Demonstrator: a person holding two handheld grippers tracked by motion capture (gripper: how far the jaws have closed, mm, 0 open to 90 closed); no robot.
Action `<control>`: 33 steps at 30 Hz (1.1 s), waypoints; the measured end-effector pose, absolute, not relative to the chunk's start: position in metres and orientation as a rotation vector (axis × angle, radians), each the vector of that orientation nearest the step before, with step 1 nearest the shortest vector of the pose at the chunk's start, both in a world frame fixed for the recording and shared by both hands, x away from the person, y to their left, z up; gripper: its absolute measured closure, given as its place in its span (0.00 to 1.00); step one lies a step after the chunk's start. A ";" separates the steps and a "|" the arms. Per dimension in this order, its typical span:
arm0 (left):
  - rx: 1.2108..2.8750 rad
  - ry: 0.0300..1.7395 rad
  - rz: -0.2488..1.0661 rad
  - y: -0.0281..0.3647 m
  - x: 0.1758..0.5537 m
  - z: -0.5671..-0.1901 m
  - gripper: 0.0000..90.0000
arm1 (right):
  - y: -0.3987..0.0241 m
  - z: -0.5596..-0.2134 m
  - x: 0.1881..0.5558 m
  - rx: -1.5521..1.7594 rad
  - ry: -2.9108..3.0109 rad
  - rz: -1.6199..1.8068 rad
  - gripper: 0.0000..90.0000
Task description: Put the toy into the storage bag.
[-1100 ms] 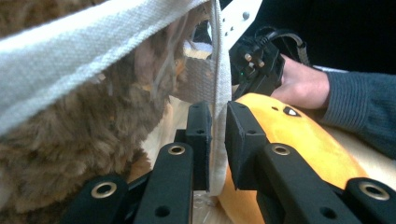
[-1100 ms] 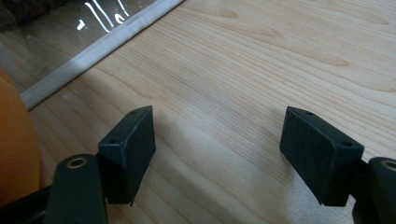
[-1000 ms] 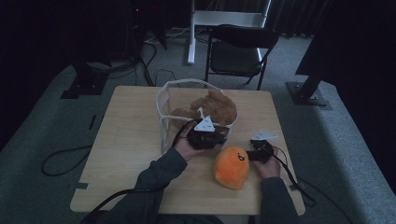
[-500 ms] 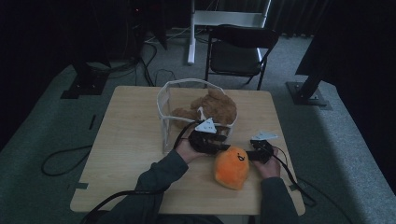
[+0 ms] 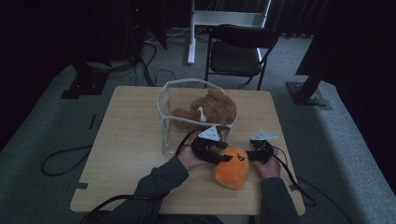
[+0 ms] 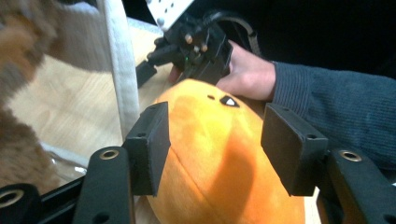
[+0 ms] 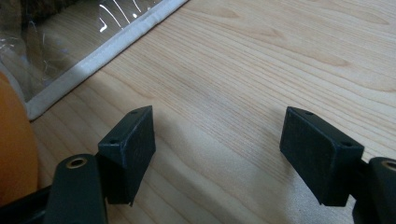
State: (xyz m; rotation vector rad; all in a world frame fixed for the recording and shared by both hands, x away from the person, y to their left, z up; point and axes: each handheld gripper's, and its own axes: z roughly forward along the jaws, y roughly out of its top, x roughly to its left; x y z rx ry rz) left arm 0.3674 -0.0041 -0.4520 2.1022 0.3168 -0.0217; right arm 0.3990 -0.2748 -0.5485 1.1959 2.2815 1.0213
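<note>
Dim grey carpet surrounds the wooden surface (image 5: pixel 126 154); a black folding chair (image 5: pixel 236 51) stands beyond its far edge. No brand, label or readable writing is visible.

High view: the clear white-trimmed bin (image 5: pixel 187 114) holds a brown plush (image 5: pixel 212 109) just beyond the left claw (image 5: pixel 223 153). The orange plush (image 5: pixel 232 167) lies between the left claw and the right claw (image 5: pixel 250 154).

Left gripper view: the left claw's jaws have just been opening; they are spread, with the orange plush between them. The near pad touches its side; the far pad stands clear. The bin's white edge stands just left.

Right gripper view: the right claw is spread over bare wood, holding nothing; the orange plush sits at its left.
</note>
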 end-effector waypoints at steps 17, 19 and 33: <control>2.129 0.419 -0.065 0.006 0.361 -0.478 0.31 | -0.275 -0.549 0.399 1.193 2.282 1.020 0.28; 2.119 0.435 -0.082 0.008 0.361 -0.481 0.30 | -0.275 -0.549 0.399 1.193 2.282 1.020 0.28; 2.109 0.442 -0.182 0.007 0.359 -0.497 0.20 | -0.275 -0.549 0.399 1.193 2.282 1.020 0.28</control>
